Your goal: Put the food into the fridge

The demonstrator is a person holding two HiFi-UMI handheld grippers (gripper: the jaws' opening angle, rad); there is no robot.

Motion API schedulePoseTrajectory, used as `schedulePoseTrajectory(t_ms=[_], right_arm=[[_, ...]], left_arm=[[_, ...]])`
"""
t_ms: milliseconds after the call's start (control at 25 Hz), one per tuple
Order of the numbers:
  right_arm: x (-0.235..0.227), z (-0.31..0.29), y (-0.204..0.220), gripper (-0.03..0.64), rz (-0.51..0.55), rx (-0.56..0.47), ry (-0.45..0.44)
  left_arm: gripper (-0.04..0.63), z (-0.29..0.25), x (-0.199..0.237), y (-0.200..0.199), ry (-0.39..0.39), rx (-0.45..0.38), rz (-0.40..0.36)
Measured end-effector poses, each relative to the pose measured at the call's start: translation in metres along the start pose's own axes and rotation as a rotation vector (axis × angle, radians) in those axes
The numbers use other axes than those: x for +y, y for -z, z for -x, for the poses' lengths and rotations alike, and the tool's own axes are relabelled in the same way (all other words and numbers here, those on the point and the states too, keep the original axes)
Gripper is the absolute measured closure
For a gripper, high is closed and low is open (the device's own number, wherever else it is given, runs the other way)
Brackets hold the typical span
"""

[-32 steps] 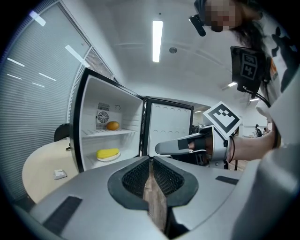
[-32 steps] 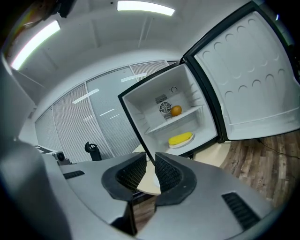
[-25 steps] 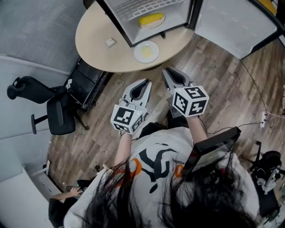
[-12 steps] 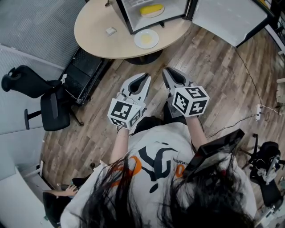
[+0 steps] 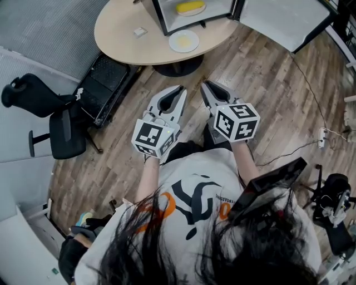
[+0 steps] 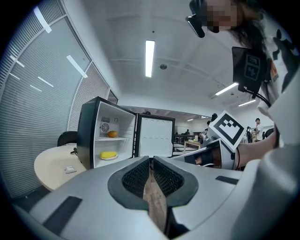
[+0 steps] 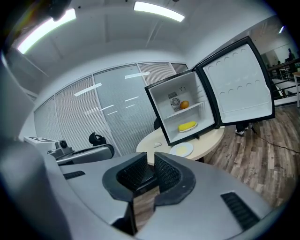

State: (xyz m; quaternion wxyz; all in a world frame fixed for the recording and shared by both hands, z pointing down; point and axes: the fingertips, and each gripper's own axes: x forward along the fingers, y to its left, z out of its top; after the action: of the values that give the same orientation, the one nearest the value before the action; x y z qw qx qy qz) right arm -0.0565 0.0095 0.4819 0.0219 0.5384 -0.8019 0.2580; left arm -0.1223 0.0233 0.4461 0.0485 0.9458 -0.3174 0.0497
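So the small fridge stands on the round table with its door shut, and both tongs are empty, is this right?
No: the door is open, as the right gripper view shows. The fridge does stand on the round table, and the left tongs and right tongs are empty.

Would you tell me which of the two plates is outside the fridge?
The pale plate on the table before the fridge; the other plate, inside, carries yellow food.

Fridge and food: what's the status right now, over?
Both shut, empty: left gripper, right gripper, short of the table. Inside fridge: yellow food, orange fruit; door open. Nothing blocking.
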Motion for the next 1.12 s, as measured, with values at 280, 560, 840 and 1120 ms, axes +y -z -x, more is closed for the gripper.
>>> schedulePoseTrajectory(t_ms=[280, 560, 840, 1120], right_arm=[[0.006, -0.001, -0.001, 0.560, 0.018, -0.003, -0.003], [0.011, -0.005, -0.003, 0.560, 0.031, 0.002, -0.007], [0.009, -0.007, -0.003, 0.560, 0.029, 0.007, -0.004], [0.000, -0.008, -0.003, 0.560, 0.028, 0.015, -0.002]], left_arm=[[0.572, 0.004, 0.000, -0.007, 0.003, -0.011, -0.023], [0.572, 0.006, 0.001, -0.012, 0.005, -0.020, -0.028], [0.572, 0.004, 0.000, -0.012, 0.011, -0.018, -0.032], [0.572, -0.002, 0.004, -0.010, -0.005, -0.010, -0.026]])
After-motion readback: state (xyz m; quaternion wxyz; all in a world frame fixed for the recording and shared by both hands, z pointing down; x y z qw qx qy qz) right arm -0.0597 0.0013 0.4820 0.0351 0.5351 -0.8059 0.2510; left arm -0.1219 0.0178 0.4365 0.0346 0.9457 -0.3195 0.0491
